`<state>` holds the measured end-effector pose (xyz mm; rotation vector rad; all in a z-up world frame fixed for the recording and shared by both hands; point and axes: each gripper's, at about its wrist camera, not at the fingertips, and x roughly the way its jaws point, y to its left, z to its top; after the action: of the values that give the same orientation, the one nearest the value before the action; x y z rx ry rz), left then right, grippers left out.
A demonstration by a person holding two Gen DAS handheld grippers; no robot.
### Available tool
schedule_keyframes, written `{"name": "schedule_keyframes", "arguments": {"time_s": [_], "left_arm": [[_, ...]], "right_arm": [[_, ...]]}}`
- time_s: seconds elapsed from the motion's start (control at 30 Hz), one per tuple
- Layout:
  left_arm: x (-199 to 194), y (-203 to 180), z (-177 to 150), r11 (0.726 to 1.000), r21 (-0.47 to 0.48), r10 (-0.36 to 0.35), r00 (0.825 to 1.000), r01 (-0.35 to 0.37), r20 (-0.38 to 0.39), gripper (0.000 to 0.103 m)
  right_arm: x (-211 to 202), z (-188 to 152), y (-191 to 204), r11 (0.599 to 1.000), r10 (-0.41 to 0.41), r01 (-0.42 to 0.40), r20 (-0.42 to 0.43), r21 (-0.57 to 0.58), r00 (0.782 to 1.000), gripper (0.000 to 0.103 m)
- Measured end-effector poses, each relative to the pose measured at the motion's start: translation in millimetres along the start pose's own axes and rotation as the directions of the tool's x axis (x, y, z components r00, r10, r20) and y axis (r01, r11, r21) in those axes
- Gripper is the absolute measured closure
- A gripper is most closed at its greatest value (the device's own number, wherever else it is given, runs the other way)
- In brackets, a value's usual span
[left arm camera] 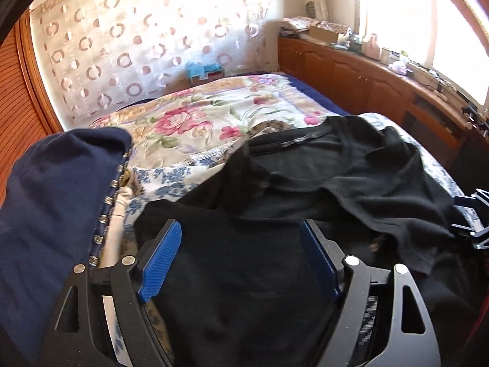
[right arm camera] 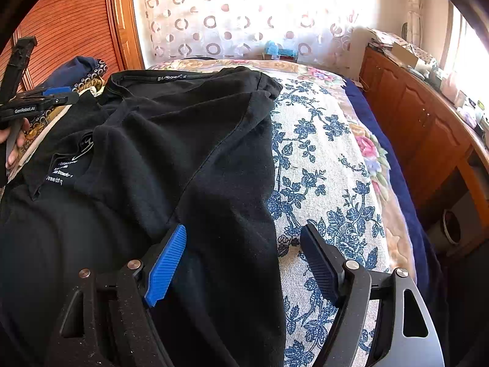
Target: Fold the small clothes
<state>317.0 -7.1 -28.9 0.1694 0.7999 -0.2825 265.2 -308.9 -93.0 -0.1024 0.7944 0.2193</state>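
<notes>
Right wrist: black T-shirt collar farthest.

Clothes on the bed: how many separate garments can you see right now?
2, possibly more hidden. A black T-shirt lies spread across the blue-floral cover. A navy garment is bunched at its left, with patterned and white fabric beneath that I cannot identify.

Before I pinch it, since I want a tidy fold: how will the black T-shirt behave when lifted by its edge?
The black T-shirt lies rumpled, one flap turned over onto itself, so it is probably limp and will sag. It looks like thin knit, likely light. On the textured blue-flowered cloth it may drag and bunch rather than slide.
</notes>
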Motion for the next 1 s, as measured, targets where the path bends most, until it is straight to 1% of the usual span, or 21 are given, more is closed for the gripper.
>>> {"name": "schedule_keyframes", "arguments": {"time_s": [0.13, 0.27, 0.37, 0.47, 0.6, 0.7, 0.8, 0.87, 0.93, 1.0], "left_arm": [[17, 9, 4, 1.000, 0.016, 0.021, 0.999, -0.020, -0.030, 0.024], [23, 15, 6, 0.998, 0.034, 0.047, 0.998, -0.046, -0.042, 0.024], [23, 19, 3, 0.993, 0.059, 0.108, 0.993, -0.105, -0.042, 0.024], [26, 26, -3, 0.989, 0.065, 0.137, 0.989, -0.133, -0.053, 0.024], [39, 25, -11, 0.977, 0.105, 0.194, 0.978, -0.185, -0.078, 0.024], [46, 20, -13, 0.964, 0.147, 0.237, 0.968, -0.223, -0.086, 0.024], [47, 22, -12, 0.965, 0.145, 0.234, 0.968, -0.220, -0.087, 0.025], [47, 24, -10, 0.967, 0.139, 0.226, 0.970, -0.213, -0.089, 0.034], [47, 28, -10, 0.969, 0.135, 0.222, 0.970, -0.208, -0.098, 0.055], [47, 29, -10, 0.971, 0.127, 0.217, 0.970, -0.203, -0.108, 0.065]], "right_arm": [[-2, 4, -4, 1.000, 0.021, -0.021, -0.007, -0.005, 1.000, 0.024], [-15, 25, -17, 0.999, 0.034, -0.033, 0.041, -0.011, 0.999, 0.024], [-17, 46, -22, 0.999, 0.035, -0.033, 0.063, -0.034, 0.997, 0.024], [-3, 69, -27, 0.997, 0.053, -0.049, 0.058, -0.056, 0.997, 0.024], [27, 91, -32, 0.993, 0.109, -0.108, 0.026, -0.056, 0.994, 0.024], [48, 103, -25, 0.992, 0.091, -0.090, 0.005, -0.087, 0.996, 0.024], [65, 112, -25, 0.991, 0.083, -0.084, -0.016, -0.101, 0.996, 0.024], [73, 116, -28, 0.992, 0.081, -0.083, -0.024, -0.096, 0.996, 0.024], [79, 122, -31, 0.992, 0.095, -0.097, -0.029, -0.085, 0.995, 0.024], [84, 126, -34, 0.991, 0.111, -0.114, -0.034, -0.073, 0.993, 0.024]]}}
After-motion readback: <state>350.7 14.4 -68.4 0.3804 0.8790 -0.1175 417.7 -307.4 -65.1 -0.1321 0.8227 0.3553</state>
